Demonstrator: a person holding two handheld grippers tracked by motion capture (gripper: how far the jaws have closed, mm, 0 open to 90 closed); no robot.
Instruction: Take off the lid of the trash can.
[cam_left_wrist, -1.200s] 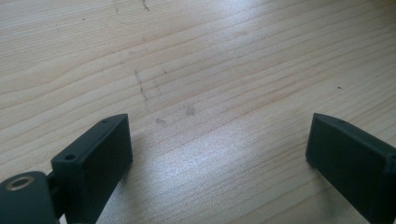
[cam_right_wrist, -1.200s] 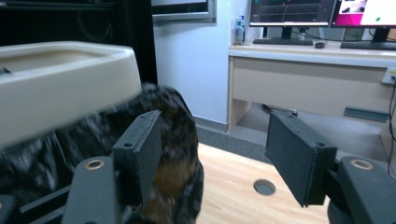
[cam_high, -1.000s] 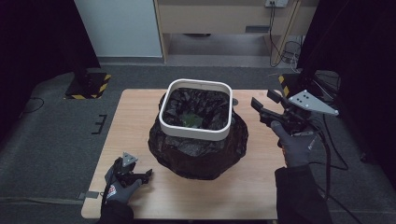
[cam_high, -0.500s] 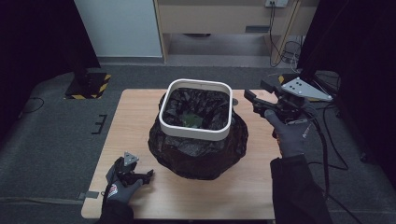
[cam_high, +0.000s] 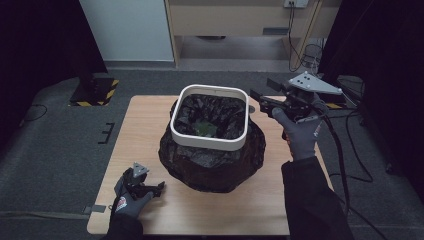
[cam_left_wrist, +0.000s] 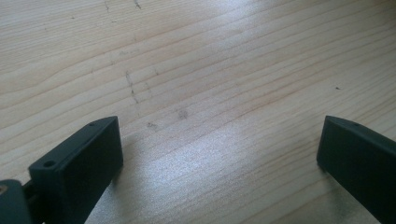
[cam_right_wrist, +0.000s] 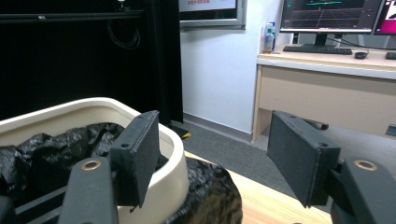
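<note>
Bin (cam_high: 210, 142) black-bagged, green scrap (cam_high: 204, 129) inside; right gripper (cam_high: 260, 99) jaws spread beside rim; left gripper (cam_high: 159, 187) spread.

High view overhead, forward-down; gripper views close; table (cam_high: 150, 130) shared.

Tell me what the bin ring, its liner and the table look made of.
Ring: probably plastic, a smooth cream rim with a soft sheen. Liner: thin black plastic film, crinkled and glossy. Table: pale wood or wood-look laminate, with visible grain lines and small scuffs.
</note>
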